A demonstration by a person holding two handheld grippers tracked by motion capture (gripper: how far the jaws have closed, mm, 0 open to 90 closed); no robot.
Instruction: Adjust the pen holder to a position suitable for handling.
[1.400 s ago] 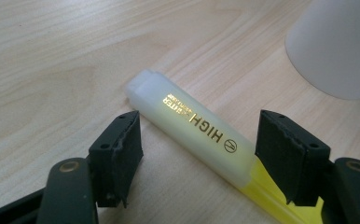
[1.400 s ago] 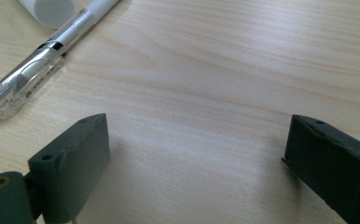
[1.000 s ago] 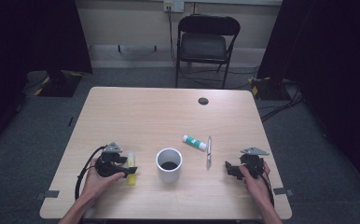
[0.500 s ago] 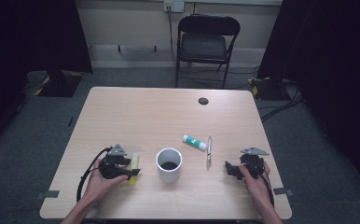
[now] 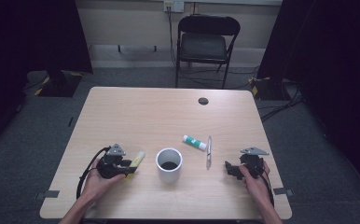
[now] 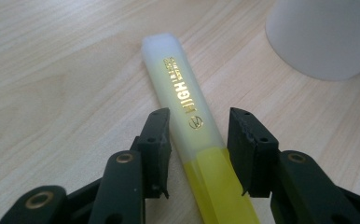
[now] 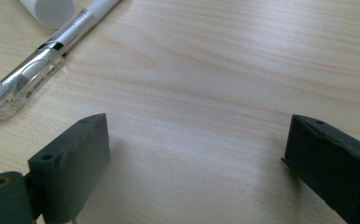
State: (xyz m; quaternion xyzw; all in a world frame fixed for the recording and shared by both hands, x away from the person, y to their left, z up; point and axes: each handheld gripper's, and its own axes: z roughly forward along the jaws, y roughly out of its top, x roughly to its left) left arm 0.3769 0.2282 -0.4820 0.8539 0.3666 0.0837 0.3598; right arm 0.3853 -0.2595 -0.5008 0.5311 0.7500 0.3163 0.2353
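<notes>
A yellow highlighter (image 5: 138,159) (image 6: 187,107) with a pale cap lies flat on the wooden table (image 5: 169,116), left of a white cup (image 5: 169,164) (image 6: 327,37). My left gripper (image 5: 129,168) (image 6: 197,133) straddles its barrel. Its jaws have just been closing and now stand close against the sides, with a thin gap still showing on one side. My right gripper (image 5: 228,168) (image 7: 197,140) rests open near the table's right front, with bare wood between its jaws. A clear pen (image 5: 209,151) (image 7: 43,56) and a white glue stick (image 5: 194,142) (image 7: 47,9) lie right of the cup.
A dark round cable hole (image 5: 203,101) sits in the far part of the tabletop. A black folding chair (image 5: 206,42) stands behind the table. Cables trail from both grippers off the front edge.
My left gripper's jaws have narrowed around the highlighter. Both hands and all objects on the table have stayed in place.
</notes>
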